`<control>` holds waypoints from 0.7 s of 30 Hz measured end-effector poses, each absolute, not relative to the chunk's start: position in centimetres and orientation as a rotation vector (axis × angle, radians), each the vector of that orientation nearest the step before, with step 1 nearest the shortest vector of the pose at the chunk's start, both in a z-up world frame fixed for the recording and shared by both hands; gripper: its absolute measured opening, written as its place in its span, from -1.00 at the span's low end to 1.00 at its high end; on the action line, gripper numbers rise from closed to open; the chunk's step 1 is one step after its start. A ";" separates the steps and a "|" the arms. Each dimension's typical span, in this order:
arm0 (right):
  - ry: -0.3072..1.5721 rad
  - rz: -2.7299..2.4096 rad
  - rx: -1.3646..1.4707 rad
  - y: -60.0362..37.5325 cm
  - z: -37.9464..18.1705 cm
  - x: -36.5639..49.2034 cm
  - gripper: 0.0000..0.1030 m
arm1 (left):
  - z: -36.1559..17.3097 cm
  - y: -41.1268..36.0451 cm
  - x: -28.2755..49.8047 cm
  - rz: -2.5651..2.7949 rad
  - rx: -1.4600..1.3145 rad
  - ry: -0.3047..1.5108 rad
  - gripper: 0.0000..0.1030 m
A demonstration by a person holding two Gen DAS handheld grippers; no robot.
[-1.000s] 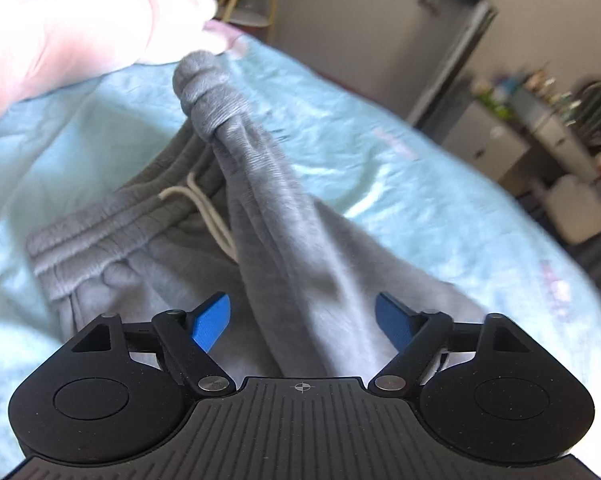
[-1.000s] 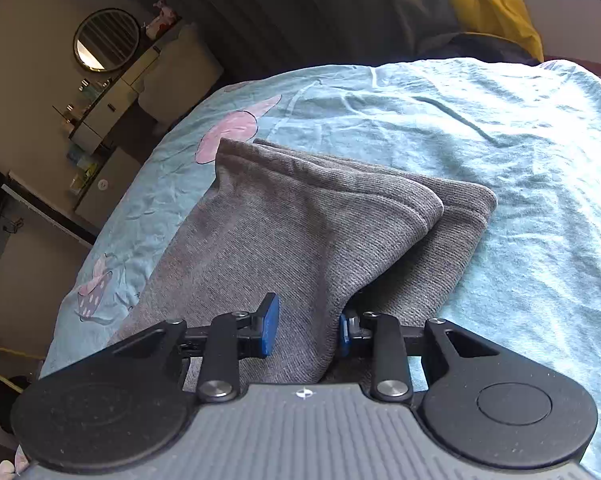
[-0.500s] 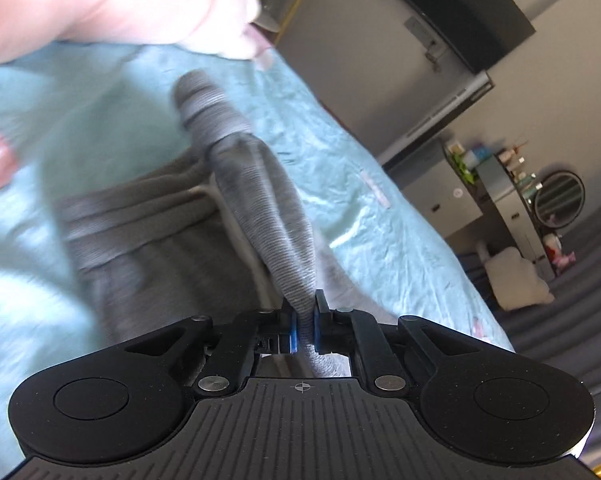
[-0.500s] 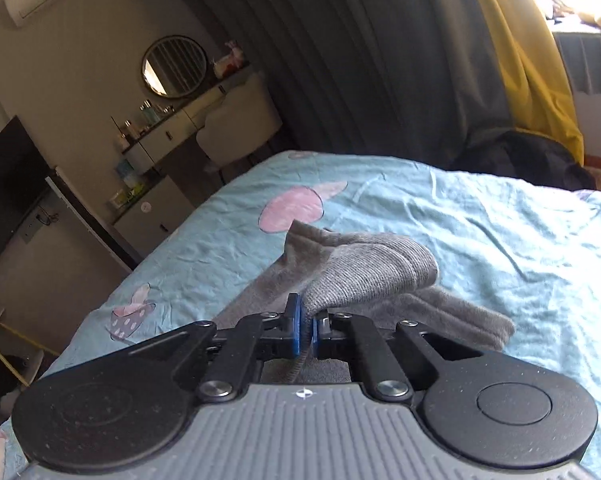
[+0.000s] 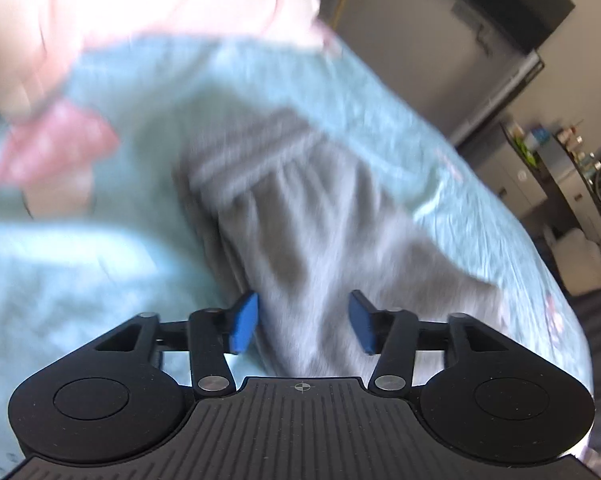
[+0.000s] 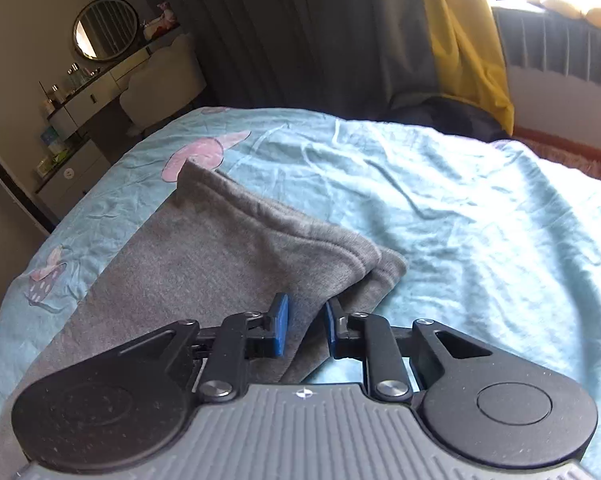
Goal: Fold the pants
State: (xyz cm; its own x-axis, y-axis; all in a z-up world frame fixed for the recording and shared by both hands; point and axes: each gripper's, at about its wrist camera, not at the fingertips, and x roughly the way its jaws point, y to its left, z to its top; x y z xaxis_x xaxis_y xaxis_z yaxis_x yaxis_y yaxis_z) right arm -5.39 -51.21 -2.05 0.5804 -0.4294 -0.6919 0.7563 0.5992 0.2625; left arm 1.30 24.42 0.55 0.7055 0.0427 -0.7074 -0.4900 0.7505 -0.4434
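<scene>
The pants [image 6: 236, 264], one grey knit pair, lie on the bed [image 6: 480, 216], spread over its pale blue sheet directly ahead of both tools. In the right wrist view the two leg ends sit stacked just beyond the fingertips, hems nearly aligned. In the left wrist view, which is blurred, the ribbed waistband [image 5: 256, 156] lies further ahead of the fingertips.

Left hand-held gripper [image 5: 303, 322]: jaws opening, pads well apart, grey cloth lying between them but not pressed; released. Right hand-held gripper [image 6: 303, 326]: jaws opening, a narrow gap, a fold of leg fabric running up between the pads; the pads appear clear of it, so judged released.

Handling, as a judgement: the fabric looks soft, limp and light, a thick jersey that drapes and bunches instead of holding an edge. It is not fragile and not slippery. It would sag from any single pinch, so hold is best taken at the firmer seamed parts: the hems at the leg end, the waistband at the other.

Count: pants, one pair; leg ends visible, two; hand-held grippers, two; beds, one.
</scene>
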 end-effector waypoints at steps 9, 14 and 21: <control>0.537 -0.358 0.466 -39.5 2.5 0.6 -0.45 | 3.3 12.3 8.0 0.060 -0.412 0.648 0.53; 0.703 0.162 0.704 -30.7 -1.0 8.2 -0.32 | -1.1 3.2 12.3 -0.113 -0.347 0.672 0.54; 0.864 0.360 1.039 -31.6 -9.7 14.1 -0.70 | -6.7 0.7 15.1 -0.180 -0.265 0.671 0.64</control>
State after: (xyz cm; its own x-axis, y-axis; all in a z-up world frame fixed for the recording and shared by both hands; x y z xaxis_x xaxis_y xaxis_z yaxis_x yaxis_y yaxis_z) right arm 14.11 -31.64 -9.68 0.6292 0.6336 -0.4502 0.1264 0.4881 0.8636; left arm 15.14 0.67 -6.75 0.7694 -0.2485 -0.5884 0.0785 0.9510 -0.2989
